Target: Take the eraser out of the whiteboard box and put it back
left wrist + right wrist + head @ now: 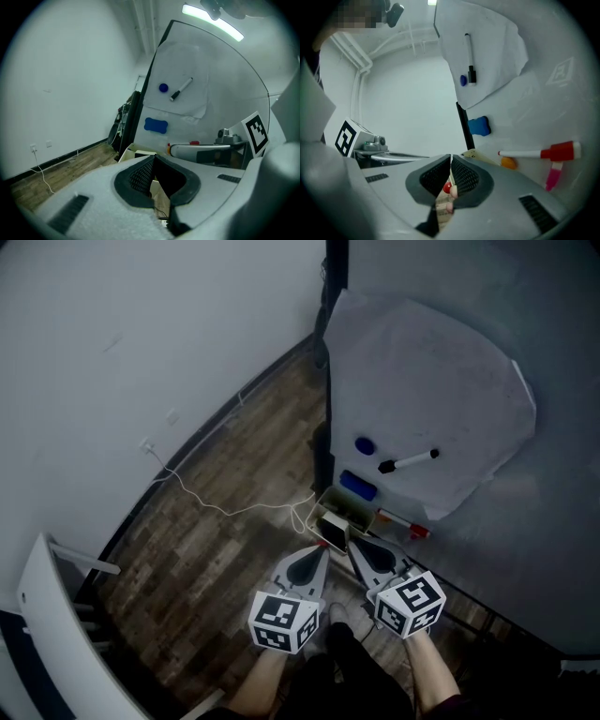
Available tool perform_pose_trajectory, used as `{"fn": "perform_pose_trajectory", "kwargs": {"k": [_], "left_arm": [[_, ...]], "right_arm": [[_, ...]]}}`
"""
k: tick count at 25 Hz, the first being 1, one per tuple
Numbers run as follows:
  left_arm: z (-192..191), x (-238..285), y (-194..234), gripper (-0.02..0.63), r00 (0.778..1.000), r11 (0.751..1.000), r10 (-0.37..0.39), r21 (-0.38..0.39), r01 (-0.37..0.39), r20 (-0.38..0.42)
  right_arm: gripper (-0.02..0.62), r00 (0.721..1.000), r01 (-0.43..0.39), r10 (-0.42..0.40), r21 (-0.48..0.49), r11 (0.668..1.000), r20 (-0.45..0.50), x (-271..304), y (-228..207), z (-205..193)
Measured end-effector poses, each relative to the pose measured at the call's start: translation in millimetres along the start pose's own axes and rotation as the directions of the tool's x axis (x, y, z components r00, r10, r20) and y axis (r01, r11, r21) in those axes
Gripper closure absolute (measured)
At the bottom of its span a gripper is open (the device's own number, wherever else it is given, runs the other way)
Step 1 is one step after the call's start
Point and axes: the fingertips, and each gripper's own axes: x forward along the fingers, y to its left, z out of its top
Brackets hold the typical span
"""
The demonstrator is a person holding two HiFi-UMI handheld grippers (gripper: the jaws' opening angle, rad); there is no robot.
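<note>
A whiteboard (pixel 441 549) stands at the right. On it, just above a cream open box (pixel 339 510), clings a blue bone-shaped eraser (pixel 358 486), also in the left gripper view (pixel 155 125) and the right gripper view (pixel 478 126). A dark flat block (pixel 332 531) lies in the box's near end. Side by side just short of the box are my left gripper (pixel 324 546) and right gripper (pixel 352 542), both pointing at it. The left gripper (pixel 153 158) is shut with nothing in it, and so is the right gripper (pixel 451 159).
Taped to the board is a paper sheet (pixel 441 381) with a blue magnet (pixel 365 444) and a black marker (pixel 409 461) on it. Right of the box lies a red-capped marker (pixel 403 524). A white cable (pixel 225 507) trails over the wood floor. A white panel (pixel 47 634) stands at the lower left.
</note>
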Motion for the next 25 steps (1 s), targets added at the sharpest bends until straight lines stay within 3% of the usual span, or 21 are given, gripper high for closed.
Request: {"fn": "perform_pose_trajectory", "kwargs": {"k": [4, 16, 22, 25], "left_arm": [[3, 0, 3, 0.6, 1.0, 1.0, 0.005, -0.007, -0.005, 0.004], [9, -12, 8, 0.6, 0.999, 0.999, 0.034, -0.027, -0.034, 0.011], [9, -15, 16, 0.6, 0.999, 0.998, 0.051, -0.036, -0.05, 0.011], [8, -15, 18, 0.6, 0.999, 0.998, 0.053, -0.04, -0.053, 0.011]], "right_arm": [[0.581, 1.0, -0.005, 0.003, -0.046, 0.999, -0.028, 8, -2, -1], [0.431, 0.986, 0.033, -0.069, -0.23, 0.973, -0.152, 40, -11, -15], [0.43, 0.975, 0.03, -0.092, -0.288, 0.957, -0.204, 51, -14, -23], [0.471, 0.973, 0.034, -0.103, -0.316, 0.948, -0.205, 52, -14, -24]]}}
